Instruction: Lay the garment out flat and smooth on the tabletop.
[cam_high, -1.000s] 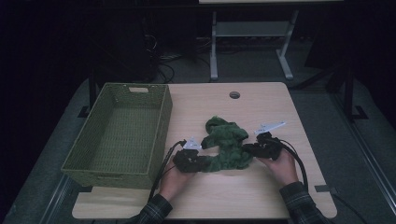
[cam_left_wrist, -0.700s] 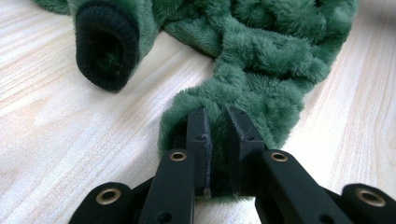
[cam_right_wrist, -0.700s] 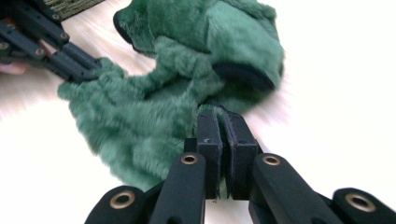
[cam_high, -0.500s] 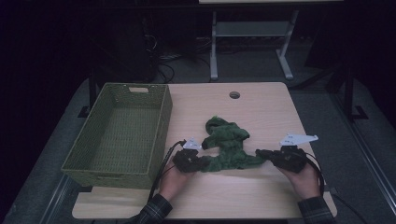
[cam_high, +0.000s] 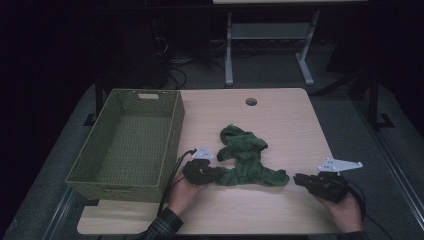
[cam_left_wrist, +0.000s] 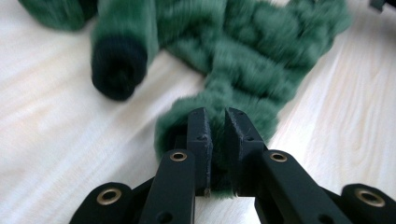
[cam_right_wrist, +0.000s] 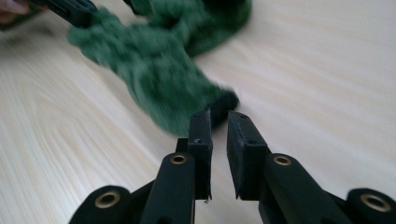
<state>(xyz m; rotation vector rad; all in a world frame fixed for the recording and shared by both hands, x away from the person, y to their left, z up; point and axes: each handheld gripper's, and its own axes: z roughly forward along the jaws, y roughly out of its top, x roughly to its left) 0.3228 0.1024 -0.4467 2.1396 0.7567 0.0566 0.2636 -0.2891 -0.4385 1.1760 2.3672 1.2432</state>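
A fuzzy dark green garment (cam_high: 247, 160) lies crumpled in the middle of the wooden table (cam_high: 285, 120). My left gripper (cam_high: 209, 172) is shut on its left end, and in the left gripper view the green pile (cam_left_wrist: 252, 60) is pinched between the jaws (cam_left_wrist: 218, 116). My right gripper (cam_high: 301, 179) rests just right of the garment's right end. In the right gripper view its jaws (cam_right_wrist: 219, 119) stand slightly apart with bare table between them. The garment's dark cuff (cam_right_wrist: 224, 103) lies just beyond the tips, and the rest of the garment (cam_right_wrist: 159, 88) stretches away.
A green woven basket (cam_high: 172, 140) stands with nothing in it on the table's left side, close to my left hand. A round cable hole (cam_high: 251, 101) sits near the far edge. Bare wood lies to the right of the garment and behind it.
My right gripper pulled to the right, drawing the garment's right end out long, and now sits farther right with the cuff out of its jaws. The left gripper stayed put.
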